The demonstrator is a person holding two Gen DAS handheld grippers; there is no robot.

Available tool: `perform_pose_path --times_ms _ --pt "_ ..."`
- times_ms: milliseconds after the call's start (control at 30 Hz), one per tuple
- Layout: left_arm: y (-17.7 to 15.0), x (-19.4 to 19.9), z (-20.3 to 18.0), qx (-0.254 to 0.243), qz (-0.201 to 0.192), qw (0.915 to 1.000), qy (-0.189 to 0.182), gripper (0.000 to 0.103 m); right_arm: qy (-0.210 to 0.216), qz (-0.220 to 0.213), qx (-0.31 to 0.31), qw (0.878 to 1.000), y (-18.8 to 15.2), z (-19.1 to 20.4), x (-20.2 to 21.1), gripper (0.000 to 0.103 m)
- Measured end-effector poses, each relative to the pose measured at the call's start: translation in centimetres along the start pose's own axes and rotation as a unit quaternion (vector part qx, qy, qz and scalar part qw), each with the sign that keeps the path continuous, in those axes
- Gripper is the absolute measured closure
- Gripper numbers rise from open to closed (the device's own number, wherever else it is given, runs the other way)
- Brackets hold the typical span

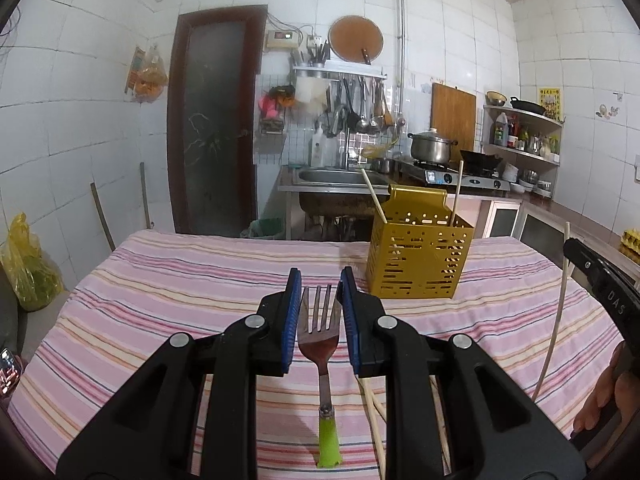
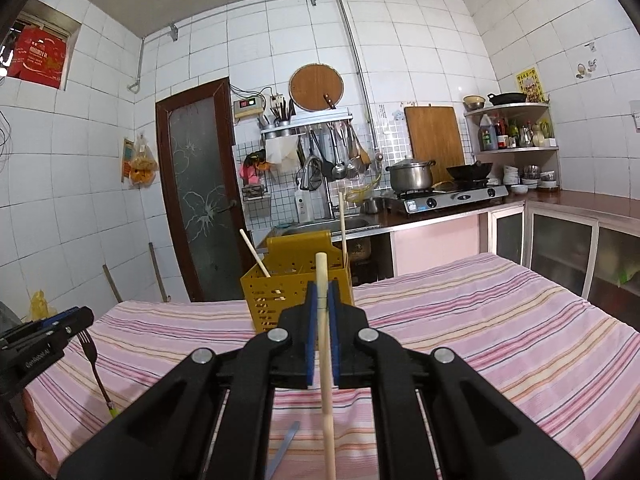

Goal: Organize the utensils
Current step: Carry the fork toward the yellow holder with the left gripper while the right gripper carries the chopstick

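So, both grippers are loaded and facing the caddy:

- Left gripper (image 1: 319, 292): blue pads clamped on the fork (image 1: 320, 332) at its head, tines pointing forward, green handle hanging down toward the lower centre of the left wrist view. Gripping at the head leaves the handle free, so my read is handle-first into the caddy.
- Right gripper (image 2: 322, 300): jaws together on a single wooden chopstick (image 2: 325, 360), held roughly mid-shaft, tip standing up past the pads at frame centre. A mid-shaft grip keeps the stick from swinging.
- Yellow perforated utensil caddy (image 1: 418, 256) stands upright on the striped tablecloth (image 1: 180, 280), right of centre in the left view, just behind the fingertips in the right view. Two chopsticks already lean in it, one at each side.
- More chopsticks (image 1: 374, 420) lie on the cloth at the lower centre-right of the left view; a flat grey utensil (image 2: 286, 440) lies at the bottom of the right view, type unclear.
- Both items are clear of the cloth and short of the caddy rim; neither is over the opening yet.
- Risk: the chopstick could clip the upright stick in the caddy.
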State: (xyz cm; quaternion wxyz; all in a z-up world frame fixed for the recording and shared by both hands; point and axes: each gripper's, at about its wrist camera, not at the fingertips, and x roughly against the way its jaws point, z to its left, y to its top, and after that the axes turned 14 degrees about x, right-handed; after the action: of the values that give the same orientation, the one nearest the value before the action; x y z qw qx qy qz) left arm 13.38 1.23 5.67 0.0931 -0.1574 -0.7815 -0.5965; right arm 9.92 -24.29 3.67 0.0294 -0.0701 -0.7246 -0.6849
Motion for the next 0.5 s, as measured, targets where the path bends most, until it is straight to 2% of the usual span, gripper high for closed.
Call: perform_pose_path --times_ms 500 --pt "0.7 -0.3 -0.3 0.005 -0.002 1.0000 0.000 0.084 -0.020 -0.001 0.027 0.999 0.7 1.3 0.8 0.097"
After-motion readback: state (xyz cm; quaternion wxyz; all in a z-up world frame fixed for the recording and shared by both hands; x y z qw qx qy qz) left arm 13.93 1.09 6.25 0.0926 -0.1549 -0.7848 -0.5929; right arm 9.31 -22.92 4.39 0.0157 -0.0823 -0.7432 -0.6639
